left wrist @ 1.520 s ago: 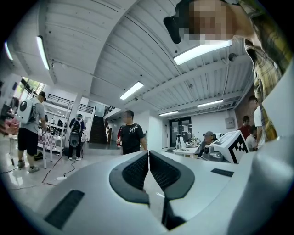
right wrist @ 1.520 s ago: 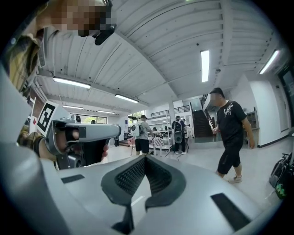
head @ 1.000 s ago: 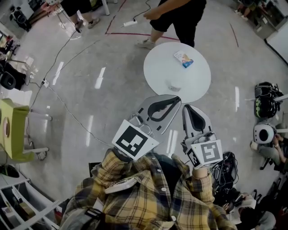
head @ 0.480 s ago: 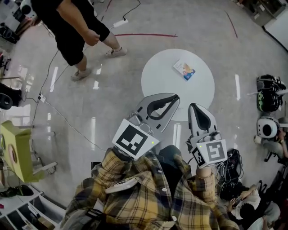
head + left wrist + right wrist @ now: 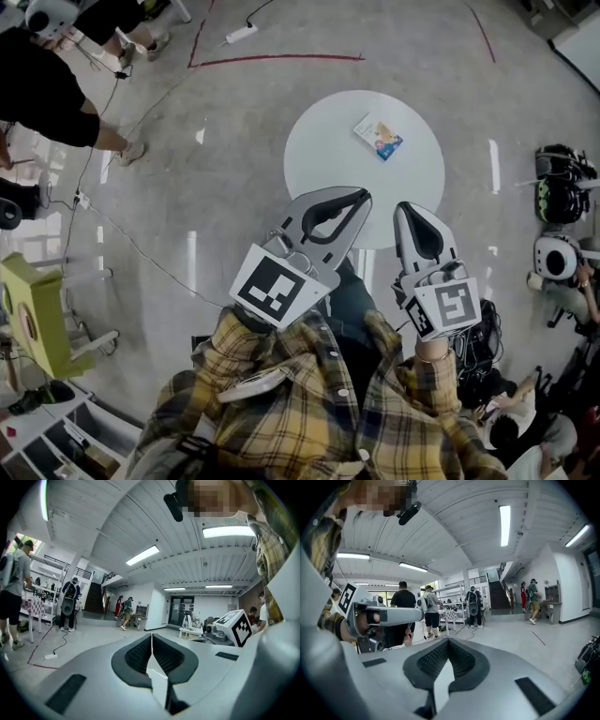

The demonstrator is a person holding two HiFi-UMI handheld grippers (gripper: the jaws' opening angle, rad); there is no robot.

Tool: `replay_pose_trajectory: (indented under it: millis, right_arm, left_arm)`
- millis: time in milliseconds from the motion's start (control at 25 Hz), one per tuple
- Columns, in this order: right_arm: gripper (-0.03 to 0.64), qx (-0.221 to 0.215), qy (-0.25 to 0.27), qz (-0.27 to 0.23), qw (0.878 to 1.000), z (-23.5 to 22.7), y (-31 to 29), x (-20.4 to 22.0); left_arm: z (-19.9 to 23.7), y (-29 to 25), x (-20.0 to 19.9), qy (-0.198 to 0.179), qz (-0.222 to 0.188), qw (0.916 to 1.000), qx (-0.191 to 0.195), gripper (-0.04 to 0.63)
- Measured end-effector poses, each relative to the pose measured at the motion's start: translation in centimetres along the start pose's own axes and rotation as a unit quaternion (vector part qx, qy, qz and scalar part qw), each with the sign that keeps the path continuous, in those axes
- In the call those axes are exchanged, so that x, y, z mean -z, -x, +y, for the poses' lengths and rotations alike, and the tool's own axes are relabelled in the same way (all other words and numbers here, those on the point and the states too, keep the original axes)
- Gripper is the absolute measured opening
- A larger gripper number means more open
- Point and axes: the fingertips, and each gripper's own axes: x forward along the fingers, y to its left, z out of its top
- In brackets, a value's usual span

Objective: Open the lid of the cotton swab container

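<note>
The person in the yellow plaid shirt (image 5: 300, 412) stands over a round white bench (image 5: 323, 159) with a pair of tongs in each hand, both held out over its near edge. The left tongs (image 5: 364, 195) are closed tip to tip with nothing between them. Their own view shows the ribbed pads (image 5: 140, 653) meeting along one thin line, with only the hall floor beyond. The right tongs (image 5: 405, 208) are likewise pressed together and empty, and their pads (image 5: 461, 660) meet at a point in their own view. Each carries its marker cube near the hand, the left one (image 5: 278, 288) larger in the head view than the right one (image 5: 448, 307). The only thing I can make out on the bench is a small flat pack (image 5: 378, 136) with blue print. It lies toward the far side, well apart from both tips. Whether it is the cotton swab container I cannot tell, and no lid shows on it from here. The grey floor (image 5: 234, 141) around the bench is glossy, with a red tape line (image 5: 281, 59) beyond it. A cable (image 5: 141, 248) trails off to the left. A bystander in black (image 5: 42, 84) stands at the upper left.
</note>
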Motion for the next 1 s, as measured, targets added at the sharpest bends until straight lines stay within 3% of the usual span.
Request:
replay_pose_trajectory:
  millis: [320,1000]
  right_arm:
    - [0.017,-0.041,0.015,0.003,0.999,-0.1,0.1,-0.1]
    - [0.017,-0.051,-0.011,0.017,0.998,-1.9,-0.9,1.4]
  left_arm:
    - [-0.6,-1.3,-0.5,-0.006,-0.016,0.9995,-0.027,0.025]
    - [0.3,-3.0,1.5,0.003,0.011,0.9994,-0.031,0.025]
